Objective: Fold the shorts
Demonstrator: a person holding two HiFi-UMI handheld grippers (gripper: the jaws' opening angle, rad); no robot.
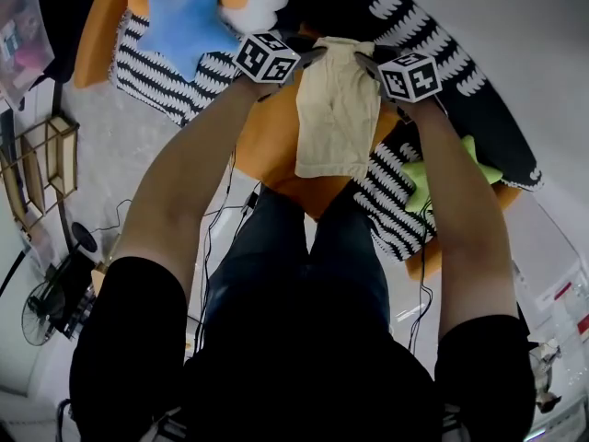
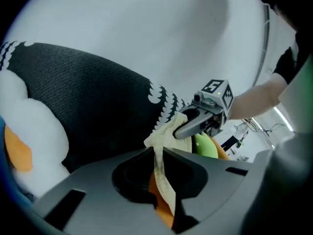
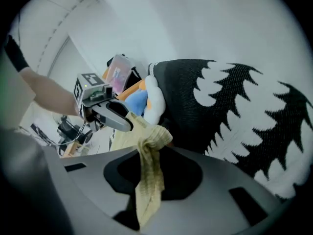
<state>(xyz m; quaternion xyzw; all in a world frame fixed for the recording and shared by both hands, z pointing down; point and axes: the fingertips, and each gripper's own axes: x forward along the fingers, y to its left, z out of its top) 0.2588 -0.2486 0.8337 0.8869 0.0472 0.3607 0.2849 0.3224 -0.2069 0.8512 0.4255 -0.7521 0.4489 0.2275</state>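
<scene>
Pale cream shorts (image 1: 335,113) hang in the air between my two grippers, above an orange cushion (image 1: 276,150). My left gripper (image 1: 308,55) is shut on the top left corner of the shorts (image 2: 161,158). On the other top corner my right gripper (image 1: 365,60) is shut, with the bunched shorts (image 3: 149,173) pinched between its jaws. Each gripper shows in the other's view: the right gripper (image 2: 188,126) and the left gripper (image 3: 122,121), both clamped on cloth. The lower hem hangs free.
A blue star pillow (image 1: 189,26) lies at the upper left on a black-and-white striped mat (image 1: 161,76). A green star pillow (image 1: 428,178) lies to the right. A large black cushion with white marks (image 1: 442,53) curves behind. The person's legs (image 1: 299,274) are below.
</scene>
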